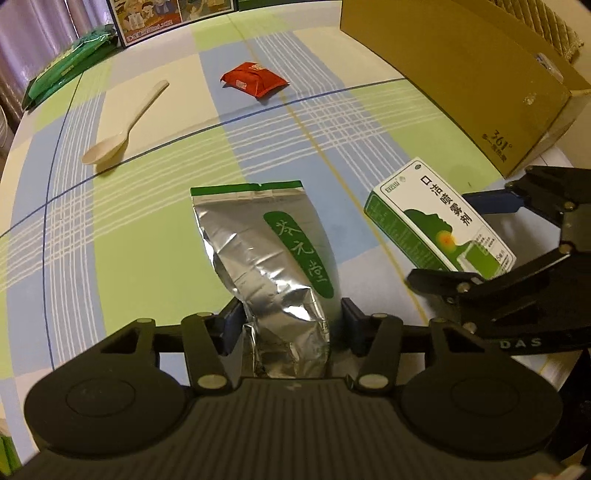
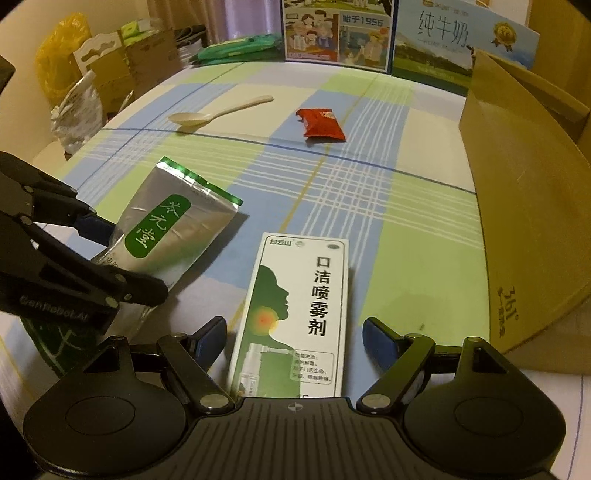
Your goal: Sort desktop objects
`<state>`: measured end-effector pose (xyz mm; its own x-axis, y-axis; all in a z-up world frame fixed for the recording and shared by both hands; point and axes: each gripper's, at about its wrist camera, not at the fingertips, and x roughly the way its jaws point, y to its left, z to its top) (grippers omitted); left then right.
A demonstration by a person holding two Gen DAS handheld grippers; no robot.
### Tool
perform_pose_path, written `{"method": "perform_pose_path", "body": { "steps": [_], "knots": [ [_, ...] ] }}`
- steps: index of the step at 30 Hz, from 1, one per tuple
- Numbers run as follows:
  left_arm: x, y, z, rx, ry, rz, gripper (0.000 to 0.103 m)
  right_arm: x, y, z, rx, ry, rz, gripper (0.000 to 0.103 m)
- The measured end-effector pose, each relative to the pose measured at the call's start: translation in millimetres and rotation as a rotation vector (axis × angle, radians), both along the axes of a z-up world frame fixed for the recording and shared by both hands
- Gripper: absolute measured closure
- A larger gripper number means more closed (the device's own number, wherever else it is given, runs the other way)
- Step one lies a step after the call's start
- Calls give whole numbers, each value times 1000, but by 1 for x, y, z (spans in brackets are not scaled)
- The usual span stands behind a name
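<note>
Left hand-held gripper point(image 1: 290, 323): blue pads pressed against both sides of the silver foil pouch point(image 1: 269, 258), clamped on its lower end. Pouch bears a green oval label and a green strip along its sealed top edge; foil creased where the pads bite. From the right wrist view the pouch point(image 2: 173, 236) slants up off the bench point(image 2: 406, 258), top end pointing toward the far side.

Right hand-held gripper point(image 2: 294, 336): jaws wide, one blue pad on either side of the white-and-green spray box point(image 2: 295, 314), a clear gap on each side, neither pad touching. Box lies flat on the checked cloth, long axis running along the fingers. Left wrist view confirms: the box point(image 1: 439, 218) sits between the spread fingers, just to the right of the pouch.

Farther back on the bench: a cream plastic spoon point(image 1: 123, 123), bowl toward the near side, and a red snack packet point(image 1: 255, 79) to its right, well apart from each other and from both grippers.

Brown cardboard box point(image 2: 524, 221) stands along the right edge of the bench. Green flat packs point(image 1: 66, 66) lie at the far left corner; printed milk cartons point(image 2: 369, 33) stand along the far edge.
</note>
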<state>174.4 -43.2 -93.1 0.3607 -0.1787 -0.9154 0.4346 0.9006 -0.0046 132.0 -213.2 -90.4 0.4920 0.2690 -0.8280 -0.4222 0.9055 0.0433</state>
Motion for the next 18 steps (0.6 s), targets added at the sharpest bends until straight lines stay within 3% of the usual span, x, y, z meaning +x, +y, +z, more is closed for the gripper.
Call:
{"method": "perform_pose_path", "body": {
  "steps": [4, 7, 12, 18],
  "knots": [
    [-1, 2, 0, -15, 1, 2, 53, 1, 0, -1, -5, -7, -20, 26],
    [-1, 3, -2, -15, 1, 8, 47, 3, 0, -2, -4, -10, -32, 37],
    [-2, 1, -5, -8, 1, 14, 46, 1, 4, -3, -20, -32, -25, 49],
    [-6, 1, 1, -2, -5, 16, 57, -7, -1, 3, -5, -54, -53, 50]
  ]
}}
